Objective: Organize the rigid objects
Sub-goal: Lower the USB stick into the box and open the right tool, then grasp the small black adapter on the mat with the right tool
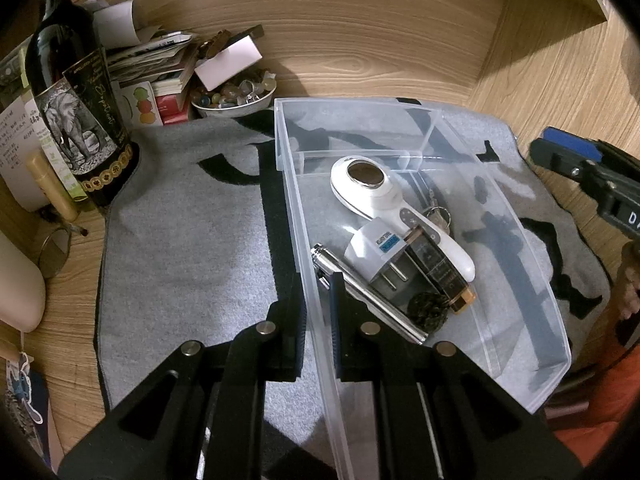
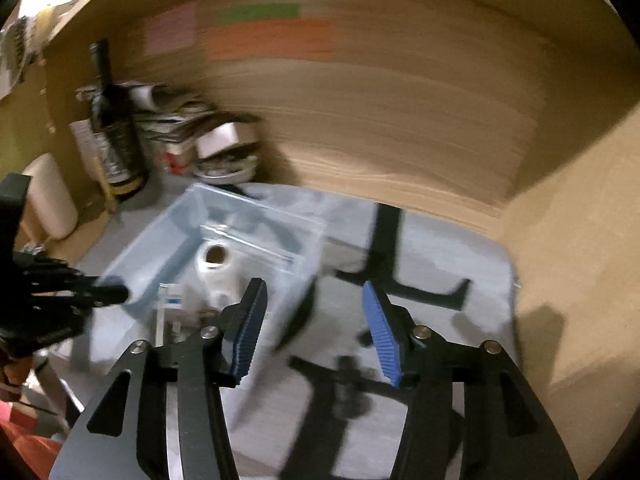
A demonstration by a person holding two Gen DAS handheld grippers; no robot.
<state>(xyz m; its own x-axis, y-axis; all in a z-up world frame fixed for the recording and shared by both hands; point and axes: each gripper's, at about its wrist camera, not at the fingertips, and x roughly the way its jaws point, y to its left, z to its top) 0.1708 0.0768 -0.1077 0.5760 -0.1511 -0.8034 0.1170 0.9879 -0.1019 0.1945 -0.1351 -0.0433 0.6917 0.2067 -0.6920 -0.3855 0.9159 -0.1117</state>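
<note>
- Left wrist view: left gripper (image 1: 318, 312) clamped on near wall of clear bin (image 1: 532, 264), which sits on grey mat (image 1: 180, 240). Inside: white handheld device (image 1: 384, 196), plug adapter (image 1: 372, 252), metal torch (image 1: 368, 292), keys (image 1: 436, 212).
- Right wrist view: blurred. Right gripper (image 2: 314, 320) jaws apart w/ nothing between, above mat just right of bin (image 2: 168, 240).

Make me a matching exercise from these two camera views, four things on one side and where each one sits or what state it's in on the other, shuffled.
Things:
1. wine bottle
2. plug adapter
3. left gripper
4. right gripper

Places or states:
A. jaws apart, nothing between them
B. lying inside the clear plastic bin
C. clamped on the bin's side wall
D. standing upright at the mat's corner

Pairs: 1-D, 2-B, 3-C, 4-A
</note>
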